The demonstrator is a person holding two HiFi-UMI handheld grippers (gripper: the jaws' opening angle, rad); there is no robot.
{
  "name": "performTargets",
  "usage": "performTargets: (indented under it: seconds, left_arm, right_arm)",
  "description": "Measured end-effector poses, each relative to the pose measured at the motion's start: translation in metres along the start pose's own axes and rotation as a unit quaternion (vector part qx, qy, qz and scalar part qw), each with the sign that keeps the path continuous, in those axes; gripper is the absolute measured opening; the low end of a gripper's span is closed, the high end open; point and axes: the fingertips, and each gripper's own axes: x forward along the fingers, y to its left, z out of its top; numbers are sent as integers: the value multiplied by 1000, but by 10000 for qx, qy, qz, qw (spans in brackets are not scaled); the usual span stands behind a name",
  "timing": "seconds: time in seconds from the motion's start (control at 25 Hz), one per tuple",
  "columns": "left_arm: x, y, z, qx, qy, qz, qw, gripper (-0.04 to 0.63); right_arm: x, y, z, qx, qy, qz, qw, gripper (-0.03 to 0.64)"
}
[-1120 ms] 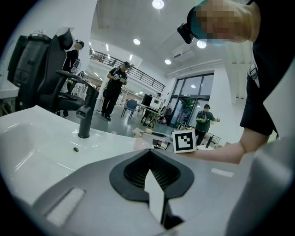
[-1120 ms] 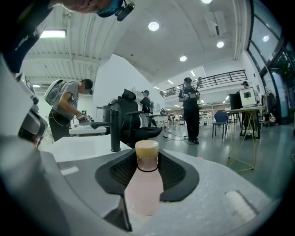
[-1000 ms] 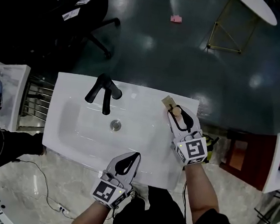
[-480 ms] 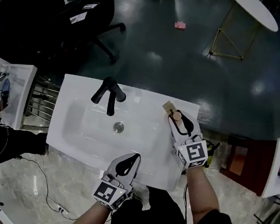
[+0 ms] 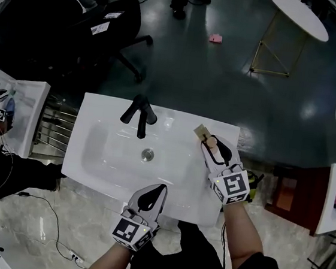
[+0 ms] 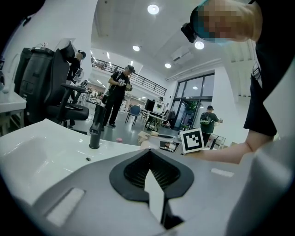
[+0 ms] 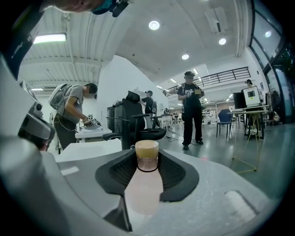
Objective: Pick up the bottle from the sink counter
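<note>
**Right gripper pinching the bottle at the right end of the sink counter**

In the right gripper view, its dark ribbed pads press on both sides of the bottle's pale pink, translucent body. The bottle's long axis looks upright, with the round matte tan cap rising above the pads. The bottle therefore sits straight ahead of the tool and already in its grip. No view shows whether its base touches the glossy white counter. Just past the cap, toward the upper left of the head view, lies a small tan block, so a straight upward lift seems the safest move. The left gripper is at the lower centre of the head view, over the counter's near rim. Its jaws are pressed together on nothing, and it is well apart from the bottle. A matte black faucet stands further left.
</note>
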Motion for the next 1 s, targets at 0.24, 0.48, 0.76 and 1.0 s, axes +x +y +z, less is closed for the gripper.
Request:
performTargets:
  seconds: [0.24, 0.48, 0.76, 1.0]
  left_arm:
    - [-26, 13, 6, 95, -70, -228, 9997, 3]
    - [-57, 23, 16, 202, -56, -413, 9989, 3]
    - [-85, 33, 19, 275, 131, -613, 9977, 3]
    - [-105, 39, 23, 289, 115, -823, 9961, 3]
  right_arm:
    - [-6, 26, 12, 44, 9, -232, 9997, 138]
    - [-21, 61, 28, 105, -5, -488, 9988, 138]
    - [-41, 101, 41, 137, 64, -717, 9973, 138]
    - [-56, 135, 52, 178, 71, -865, 9961, 138]
